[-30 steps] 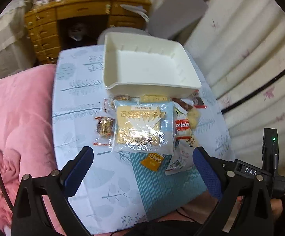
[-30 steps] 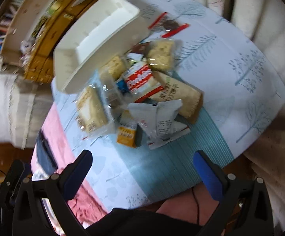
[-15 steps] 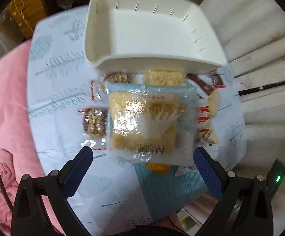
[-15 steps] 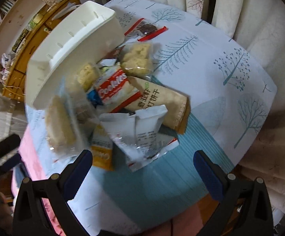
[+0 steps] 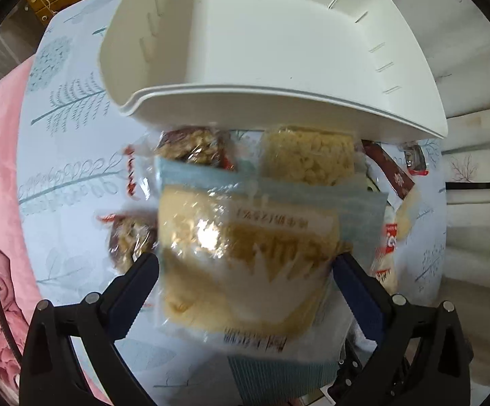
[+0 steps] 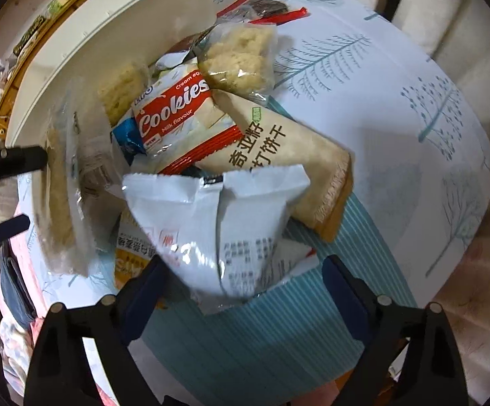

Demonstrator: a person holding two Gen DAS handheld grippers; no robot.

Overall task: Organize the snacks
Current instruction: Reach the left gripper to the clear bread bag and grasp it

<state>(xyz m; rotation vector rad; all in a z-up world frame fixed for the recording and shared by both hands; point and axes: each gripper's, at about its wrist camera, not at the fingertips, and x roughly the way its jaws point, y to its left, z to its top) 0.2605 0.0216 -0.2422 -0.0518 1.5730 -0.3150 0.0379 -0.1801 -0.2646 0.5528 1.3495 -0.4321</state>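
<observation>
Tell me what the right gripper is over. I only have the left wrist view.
Observer: The right gripper has a white packet between its jaws. They have just been closing but are not pressing on it yet.
Operator: Report what lies under that packet.
Observer: An orange packet pokes out from under its left edge.
Operator: Name what is behind it.
Observer: A tan cracker packet lies just behind it, partly covered by the white packet's top edge.
</observation>
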